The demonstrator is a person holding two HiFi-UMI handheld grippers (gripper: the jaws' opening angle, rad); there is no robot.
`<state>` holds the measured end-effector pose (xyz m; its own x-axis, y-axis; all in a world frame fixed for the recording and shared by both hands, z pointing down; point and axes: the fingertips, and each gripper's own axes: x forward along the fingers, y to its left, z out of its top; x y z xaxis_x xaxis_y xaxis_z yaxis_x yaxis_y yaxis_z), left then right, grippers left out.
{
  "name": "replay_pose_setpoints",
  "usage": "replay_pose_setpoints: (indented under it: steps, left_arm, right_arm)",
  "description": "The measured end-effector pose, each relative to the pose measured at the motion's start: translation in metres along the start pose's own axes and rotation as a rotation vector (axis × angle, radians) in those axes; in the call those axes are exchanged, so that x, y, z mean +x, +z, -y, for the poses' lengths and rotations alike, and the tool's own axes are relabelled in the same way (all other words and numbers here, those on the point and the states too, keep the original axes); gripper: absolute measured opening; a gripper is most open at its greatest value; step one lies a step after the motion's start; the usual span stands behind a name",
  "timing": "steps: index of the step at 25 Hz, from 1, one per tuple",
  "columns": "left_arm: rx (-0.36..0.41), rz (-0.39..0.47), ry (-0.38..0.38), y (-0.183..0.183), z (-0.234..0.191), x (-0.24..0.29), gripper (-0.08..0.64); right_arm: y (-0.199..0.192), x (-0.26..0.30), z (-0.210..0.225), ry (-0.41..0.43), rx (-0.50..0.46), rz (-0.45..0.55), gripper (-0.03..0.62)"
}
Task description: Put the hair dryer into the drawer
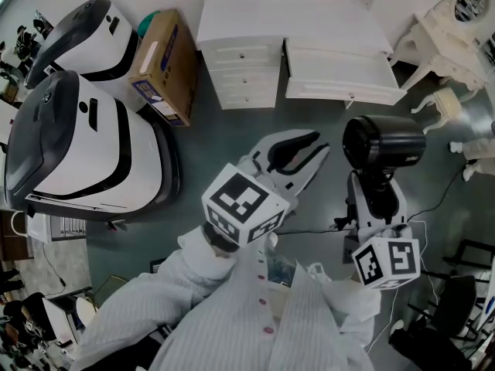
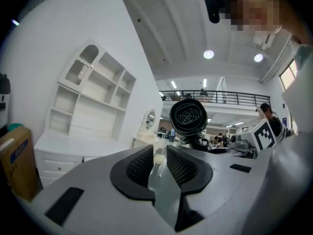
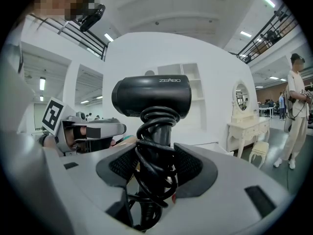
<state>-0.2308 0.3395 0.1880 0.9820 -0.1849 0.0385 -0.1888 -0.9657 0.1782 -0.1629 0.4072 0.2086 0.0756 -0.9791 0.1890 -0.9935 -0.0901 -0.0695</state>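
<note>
The black hair dryer (image 1: 383, 141) stands upright, its cord wound round the handle. My right gripper (image 1: 379, 195) is shut on that handle, seen close in the right gripper view (image 3: 156, 163) with the dryer's barrel (image 3: 151, 96) above the jaws. To its left, my left gripper (image 1: 305, 151) is shut with only a narrow slit between the pads and nothing held (image 2: 157, 163). Its camera sees the dryer's grille (image 2: 188, 117) ahead. The white drawer (image 1: 344, 91) stands pulled out of the white dresser (image 1: 247, 68), beyond both grippers.
A cardboard box (image 1: 164, 66) leans left of the dresser. Two large black-and-white machines (image 1: 77, 141) fill the left floor. A white dressing table (image 1: 448, 22) and stool (image 1: 441, 103) stand at the right. A person (image 3: 296, 111) stands far right. A thin cable (image 1: 433, 203) trails on the floor.
</note>
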Motion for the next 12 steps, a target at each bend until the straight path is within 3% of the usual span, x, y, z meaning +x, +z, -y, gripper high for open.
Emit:
replay_pose_setpoints:
  steps: [12]
  left_arm:
    - [-0.005,-0.001,-0.008,0.022,-0.093,0.088,0.092]
  right_arm:
    - [0.026,0.110,0.054,-0.008,-0.005,-0.017,0.206]
